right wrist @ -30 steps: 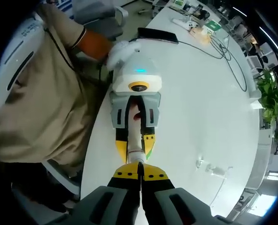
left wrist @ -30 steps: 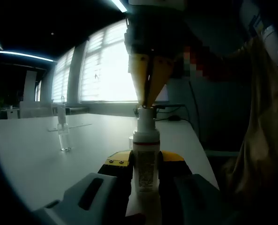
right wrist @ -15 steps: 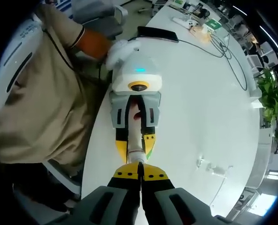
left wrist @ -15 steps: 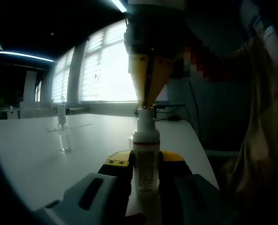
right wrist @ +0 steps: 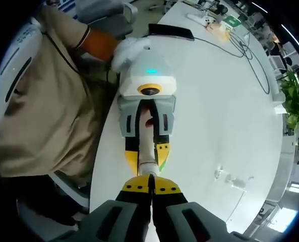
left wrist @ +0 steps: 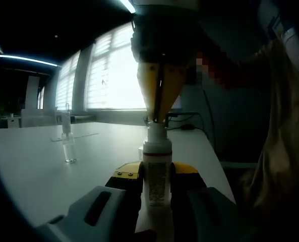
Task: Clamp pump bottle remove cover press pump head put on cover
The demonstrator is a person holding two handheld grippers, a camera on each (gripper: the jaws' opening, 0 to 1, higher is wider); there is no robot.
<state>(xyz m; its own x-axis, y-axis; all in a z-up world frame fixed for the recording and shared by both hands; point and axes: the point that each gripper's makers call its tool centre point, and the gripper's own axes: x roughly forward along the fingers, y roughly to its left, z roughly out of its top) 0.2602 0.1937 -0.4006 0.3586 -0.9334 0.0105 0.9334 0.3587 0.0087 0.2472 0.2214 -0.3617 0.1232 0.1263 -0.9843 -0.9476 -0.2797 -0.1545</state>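
Two grippers: left gripper (left wrist: 157,182) jaws clenched around pump bottle (left wrist: 156,166), right gripper (right wrist: 151,188) jaws pressed together above

In the left gripper view our left gripper (left wrist: 157,176) points level along the table, its 2 yellow-tipped jaws pressed against either side of the pump bottle (left wrist: 156,169), while our right gripper (left wrist: 158,117) hangs nose-down from above with its 2 jaws closed together at the bottle's top. In the right gripper view the right gripper (right wrist: 150,182) looks straight down, jaws shut with no gap, onto the left gripper (right wrist: 145,151). A hand (right wrist: 125,52) holds the left gripper's rear.
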